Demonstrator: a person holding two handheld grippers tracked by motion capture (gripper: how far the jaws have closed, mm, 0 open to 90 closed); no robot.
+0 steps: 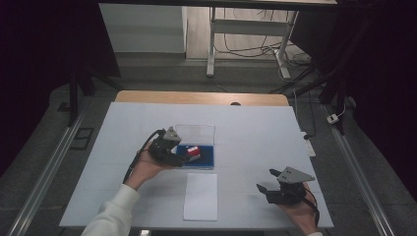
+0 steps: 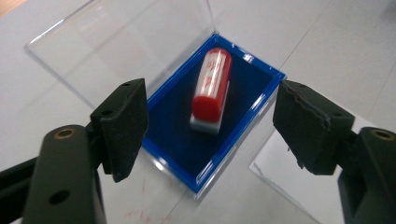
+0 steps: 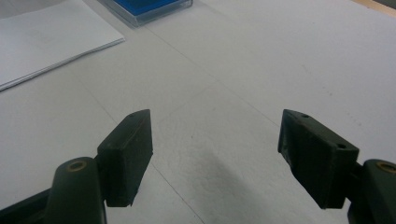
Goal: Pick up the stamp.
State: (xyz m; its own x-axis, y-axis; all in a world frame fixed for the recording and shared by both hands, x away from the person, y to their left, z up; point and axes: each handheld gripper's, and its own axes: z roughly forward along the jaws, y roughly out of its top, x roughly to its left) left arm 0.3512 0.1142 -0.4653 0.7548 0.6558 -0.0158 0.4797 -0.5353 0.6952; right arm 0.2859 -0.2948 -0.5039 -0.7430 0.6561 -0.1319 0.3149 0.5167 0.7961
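Observation:
A shallow blue box (image 1: 209,160) lies mid-table with its clear lid (image 1: 195,133) folded back flat behind it. Inside rests a red stamp (image 1: 193,151) with a white base, lying on its side on the dark lining. My left gripper (image 1: 179,159) hovers at the box's left side. In the left gripper view the open gripper (image 2: 211,107) frames the stamp (image 2: 212,86) from above, the pads well apart from it and from the box rim (image 2: 219,158). My right gripper (image 1: 266,180) is at the near right, and in its own view the gripper (image 3: 215,126) stands open over bare table.
A white sheet of paper (image 1: 200,195) lies in front of the box, near the table's front edge; its corner (image 3: 42,37) and the box's corner (image 3: 149,7) show in the right gripper view. The white table cover (image 1: 255,132) spreads around them.

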